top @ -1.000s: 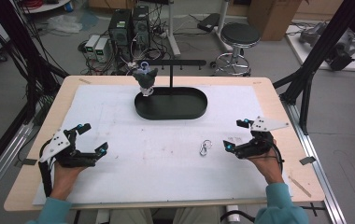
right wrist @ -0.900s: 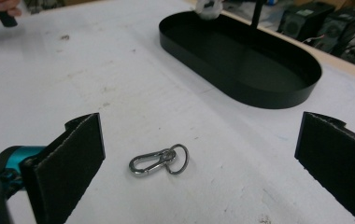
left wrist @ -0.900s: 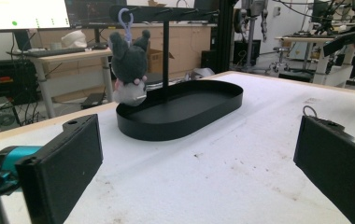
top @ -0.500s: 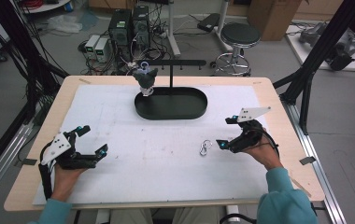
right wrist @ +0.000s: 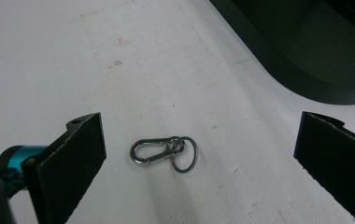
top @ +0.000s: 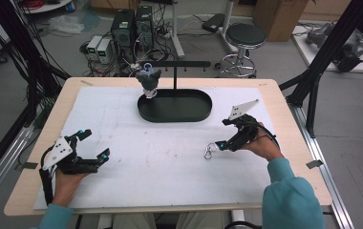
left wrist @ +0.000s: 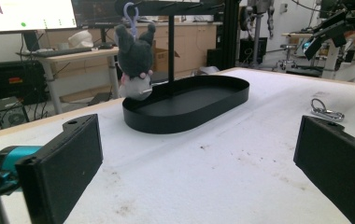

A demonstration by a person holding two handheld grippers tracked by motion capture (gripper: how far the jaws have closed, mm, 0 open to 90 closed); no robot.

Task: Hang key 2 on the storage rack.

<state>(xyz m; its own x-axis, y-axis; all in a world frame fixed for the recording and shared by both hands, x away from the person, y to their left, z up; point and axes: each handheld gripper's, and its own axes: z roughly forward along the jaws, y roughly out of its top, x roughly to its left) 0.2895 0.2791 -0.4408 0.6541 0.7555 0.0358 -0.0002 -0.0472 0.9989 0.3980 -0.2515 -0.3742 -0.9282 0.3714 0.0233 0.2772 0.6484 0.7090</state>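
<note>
Two grippers over the counter (top: 122, 191), neither yet holding anything. Nearest, left gripper (top: 93, 149) resting low at the near left, jaws spread wide, nothing between them, well apart from everything else. Farther along, right gripper (top: 219, 144) tipped down toward the clip (top: 209, 152), jaws wide open, one on each side of it in the right gripper view, none touching. Clip (right wrist: 164, 152), a small metal snap hook with a ring on one end, lay flat on the white cover, near the middle right, short of the tray (top: 175, 106). Beyond that, black oval tray sat bare inside, with a post and hook bar (top: 177, 64) rising from its far edge. One grey plush toy (top: 148, 81) hung already from the left end of that bar by a loop. Judged as early: reach nearly made, grasp not closed, lift and carry to the stand all left.
</note>
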